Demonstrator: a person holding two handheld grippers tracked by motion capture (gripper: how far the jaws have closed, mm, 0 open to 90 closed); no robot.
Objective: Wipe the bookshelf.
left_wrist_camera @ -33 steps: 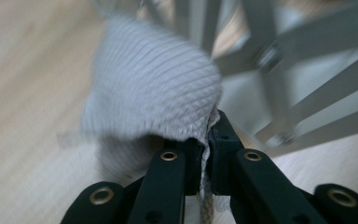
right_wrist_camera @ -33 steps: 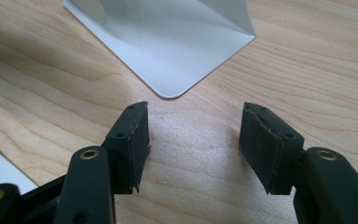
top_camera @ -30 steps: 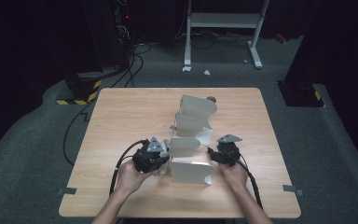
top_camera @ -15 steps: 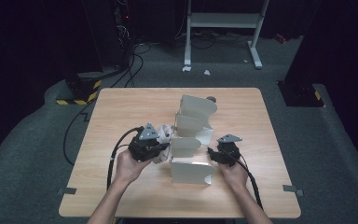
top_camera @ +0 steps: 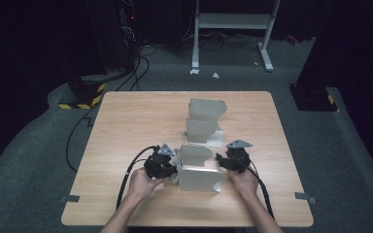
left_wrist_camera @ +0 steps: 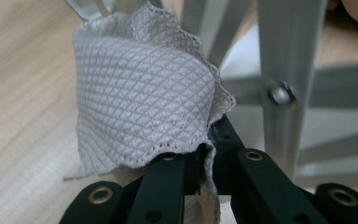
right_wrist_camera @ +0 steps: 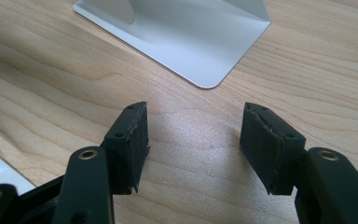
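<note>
Cloth (left_wrist_camera: 140, 93), bunched and pinched in your left gripper (top_camera: 171, 165) against the near bookend (top_camera: 199, 178) by the table's (top_camera: 126, 121) front edge, suits wiping; your right gripper (right_wrist_camera: 193, 144), jaws apart and empty, waits alongside.

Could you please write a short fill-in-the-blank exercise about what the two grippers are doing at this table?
1. The left gripper is shut on a white ____.
2. The right gripper has its jaws ____, with nothing between them.
3. The grey metal stands rest on a ____ table.

Missing words: cloth; open; wooden
</note>
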